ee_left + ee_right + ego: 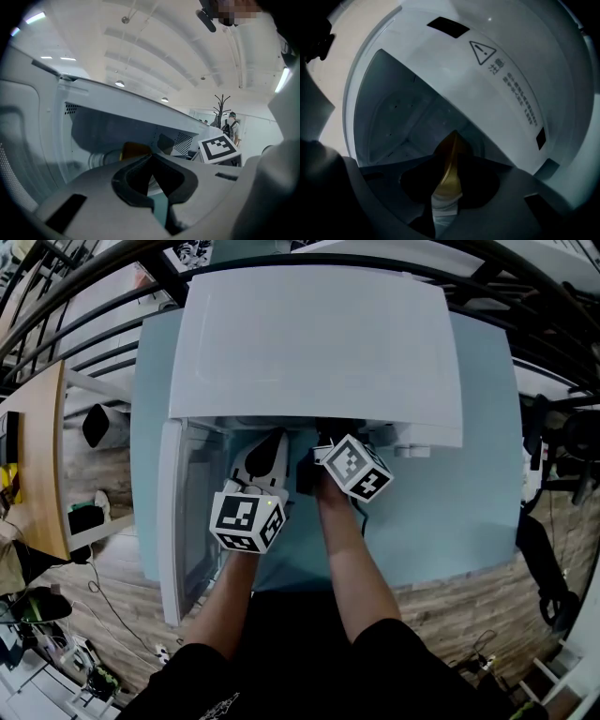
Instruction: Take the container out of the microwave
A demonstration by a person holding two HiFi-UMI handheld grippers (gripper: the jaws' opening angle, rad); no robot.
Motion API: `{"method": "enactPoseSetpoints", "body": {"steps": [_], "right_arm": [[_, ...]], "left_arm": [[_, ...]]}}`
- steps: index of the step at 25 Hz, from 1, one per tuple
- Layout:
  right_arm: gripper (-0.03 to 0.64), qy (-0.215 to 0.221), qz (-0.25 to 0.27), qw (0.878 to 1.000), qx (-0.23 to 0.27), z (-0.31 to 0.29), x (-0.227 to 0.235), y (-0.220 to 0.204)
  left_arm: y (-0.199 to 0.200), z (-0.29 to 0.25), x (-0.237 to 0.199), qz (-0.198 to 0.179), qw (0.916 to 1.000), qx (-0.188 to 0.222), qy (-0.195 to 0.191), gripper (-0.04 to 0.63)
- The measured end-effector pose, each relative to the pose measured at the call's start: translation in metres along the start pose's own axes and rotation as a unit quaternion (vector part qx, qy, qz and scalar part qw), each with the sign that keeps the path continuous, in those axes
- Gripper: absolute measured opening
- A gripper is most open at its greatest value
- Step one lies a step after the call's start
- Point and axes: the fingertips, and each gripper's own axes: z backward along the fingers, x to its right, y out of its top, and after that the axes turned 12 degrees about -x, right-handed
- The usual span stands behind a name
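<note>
The white microwave (314,343) stands on a teal table (450,512) with its door (178,521) swung open to the left. Both grippers reach into its mouth. In the right gripper view, a container with an amber lid (449,164) and pale body sits inside the cavity, and my right gripper (445,187) is shut on its edge. My left gripper (151,176) is at the cavity's left side with its jaws shut on nothing. The amber-lidded container (136,150) shows just beyond the left jaws, apart from them. From above, the container is hidden under the microwave's top.
The open door hems in the left gripper (270,448) on its left. A wooden desk (42,456) stands far left, and dark railings run behind the microwave. A person (230,126) and a coat rack (221,105) stand far off in the room.
</note>
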Motion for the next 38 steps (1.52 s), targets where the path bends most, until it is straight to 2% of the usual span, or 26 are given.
{"method": "enactPoseSetpoints", "body": {"steps": [20,38], "right_arm": [[0.025,-0.038,0.001,0.999,-0.009,-0.002,0.004,-0.001],[0.02,-0.002,-0.012,1.0,-0.013,0.011,-0.005,0.005]], "left_arm": [[0.002,0.01,-0.009,0.009,0.9999,0.007,0.008,0.008],[0.008,0.017,-0.006,0.01,0.9996,0.016,0.022,0.008]]}}
